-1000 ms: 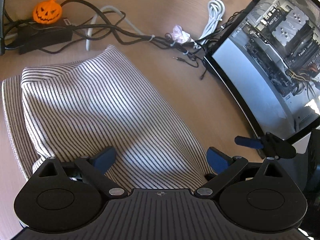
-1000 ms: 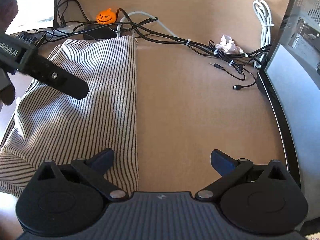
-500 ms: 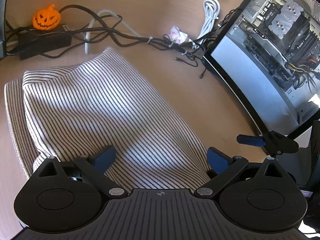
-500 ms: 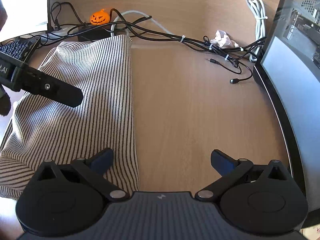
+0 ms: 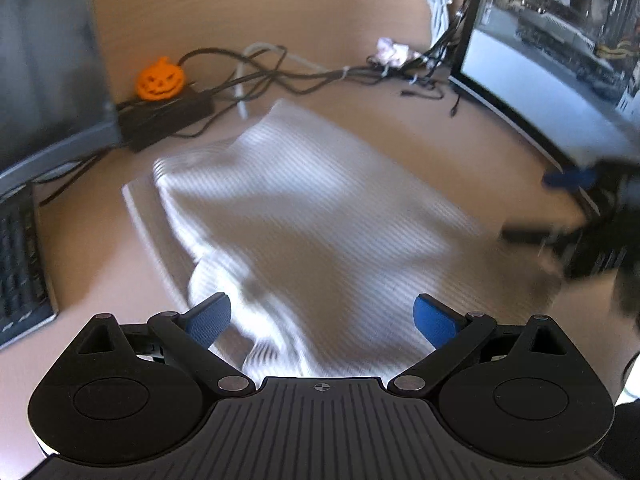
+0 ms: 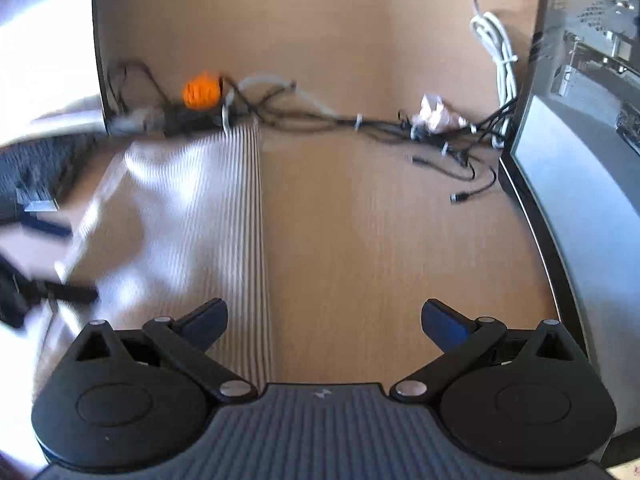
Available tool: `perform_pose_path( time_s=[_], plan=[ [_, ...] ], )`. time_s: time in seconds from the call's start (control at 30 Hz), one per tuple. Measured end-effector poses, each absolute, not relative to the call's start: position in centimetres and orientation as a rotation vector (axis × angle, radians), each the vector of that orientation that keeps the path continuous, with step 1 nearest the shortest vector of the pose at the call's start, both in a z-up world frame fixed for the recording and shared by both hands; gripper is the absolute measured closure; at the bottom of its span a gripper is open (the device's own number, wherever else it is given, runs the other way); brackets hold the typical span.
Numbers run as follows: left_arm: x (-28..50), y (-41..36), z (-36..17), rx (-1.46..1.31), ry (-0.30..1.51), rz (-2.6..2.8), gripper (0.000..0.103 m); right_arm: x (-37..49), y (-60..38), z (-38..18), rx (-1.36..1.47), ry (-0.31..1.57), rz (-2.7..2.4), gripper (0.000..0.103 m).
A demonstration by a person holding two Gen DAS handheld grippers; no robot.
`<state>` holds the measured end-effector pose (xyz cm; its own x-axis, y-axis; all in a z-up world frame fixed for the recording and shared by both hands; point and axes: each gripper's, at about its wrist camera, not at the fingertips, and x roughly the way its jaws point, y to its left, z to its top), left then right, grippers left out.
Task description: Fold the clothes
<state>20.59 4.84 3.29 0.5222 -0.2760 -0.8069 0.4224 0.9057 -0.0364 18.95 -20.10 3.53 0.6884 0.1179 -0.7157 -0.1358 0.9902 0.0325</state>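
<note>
A folded striped white garment (image 5: pixel 304 216) lies flat on the wooden desk (image 5: pixel 352 12), blurred by motion in both views. My left gripper (image 5: pixel 322 318) hangs open above its near edge with nothing between the blue pads. In the right wrist view the same garment (image 6: pixel 192 216) fills the left half. My right gripper (image 6: pixel 324 320) is open too, its left pad over the cloth's right edge and its right pad over bare wood. The right gripper shows as a dark blur at the right of the left wrist view, and the left gripper as a dark blur at the left of the right wrist view.
An orange pumpkin figure (image 5: pixel 160 79) sits on a black power brick among tangled cables (image 5: pixel 280 76) at the back. A glass-sided computer case (image 6: pixel 580 184) stands on the right. A keyboard (image 5: pixel 20 264) and a monitor (image 5: pixel 44 60) are on the left. Crumpled paper (image 6: pixel 434 110) lies by the cables.
Both grippers have pulled back and up from the garment, so more of the desk shows. The left wrist view has swung left, bringing the keyboard and monitor into sight. The garment lies as before.
</note>
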Motion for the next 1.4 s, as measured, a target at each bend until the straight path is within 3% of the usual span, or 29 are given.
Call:
perform_pose_path(
  time_s=[0.3,0.8,1.4],
  plan=[
    [18.7,5.1,2.5,0.225,0.941,-0.378,0.003,19.2,-16.4,0.5,-0.288,0.823,0.186,0.000],
    [20.6,2.8,2.1,0.379,0.872,-0.349,0.002,17.1,-16.9,0.6,-0.297,0.830,0.119,0.000],
    [19.1,5.6,3.4,0.213,0.900,-0.317,0.003,15.9,-15.3,0.9,-0.341,0.819,0.115,0.000]
  ],
)
